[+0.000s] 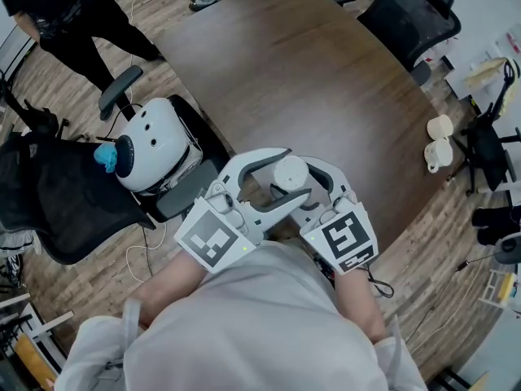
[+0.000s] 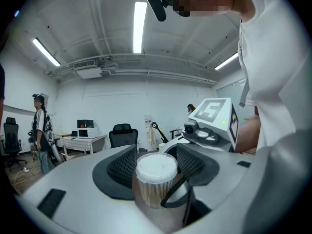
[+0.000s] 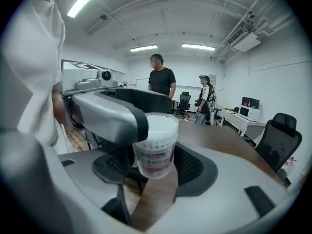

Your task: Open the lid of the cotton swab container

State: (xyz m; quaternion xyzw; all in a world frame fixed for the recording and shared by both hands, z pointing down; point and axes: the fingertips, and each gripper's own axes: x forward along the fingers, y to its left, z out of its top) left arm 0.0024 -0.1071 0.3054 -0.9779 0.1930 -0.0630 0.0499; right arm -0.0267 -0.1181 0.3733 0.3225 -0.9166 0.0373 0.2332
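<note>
Closest in is the person's pale grey shirt [image 1: 260, 316], soft and wrinkly, with both forearms reaching out to two smooth matte-grey plastic tools. The right gripper [image 3: 153, 167] has its black mesh-textured pads clamped on the lower body of the cotton swab container [image 1: 289, 172]. The container hangs off the tabletop just above the near edge, right between both tools. The left gripper [image 2: 156, 164] has its jaws spread wide around the upper part of that same container. It isn't squeezing as far as I can see, though one curved tip sits right by the rim. The container itself is a small clear plastic cylinder, slightly tapered, with a pink-and-white label. It's packed tight with swabs standing upright, and their white cotton tips fill the top. The clear lid looks to be on, but it's hard to be sure. Past that is the table [image 1: 326, 80], dark brown wood grain with a rounded outline. Off to its left a glossy white dome-shaped device [image 1: 159, 141] sits on a black chair [image 1: 191, 190]. Over by the right edge are two white cups [image 1: 440, 127].
</note>
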